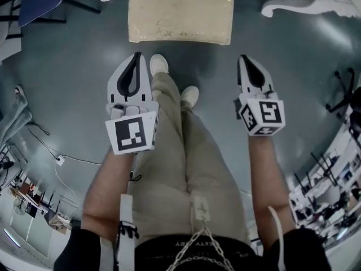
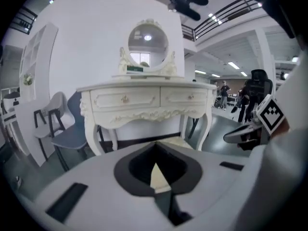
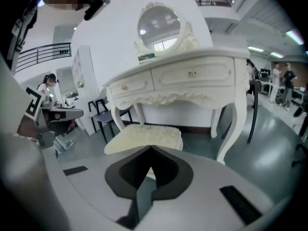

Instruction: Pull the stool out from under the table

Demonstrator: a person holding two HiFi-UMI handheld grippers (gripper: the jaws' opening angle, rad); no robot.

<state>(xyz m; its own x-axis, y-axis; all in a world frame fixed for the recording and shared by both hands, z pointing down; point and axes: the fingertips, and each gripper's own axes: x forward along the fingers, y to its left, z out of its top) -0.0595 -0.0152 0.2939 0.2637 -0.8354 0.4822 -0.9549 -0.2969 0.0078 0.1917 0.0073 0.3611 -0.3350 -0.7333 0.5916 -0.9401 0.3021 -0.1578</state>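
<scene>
Here the cream cushioned rectangular stool [image 1: 180, 13] stands on the grey-green floor [image 1: 73, 95] between the white carved dressing table's [image 1: 293, 5] front legs. Its long axis runs side to side, with bare floor on both flanks. The left gripper [image 1: 133, 75] and right gripper [image 1: 251, 66] hover short of its near edge, jaws pressed together and empty.
</scene>
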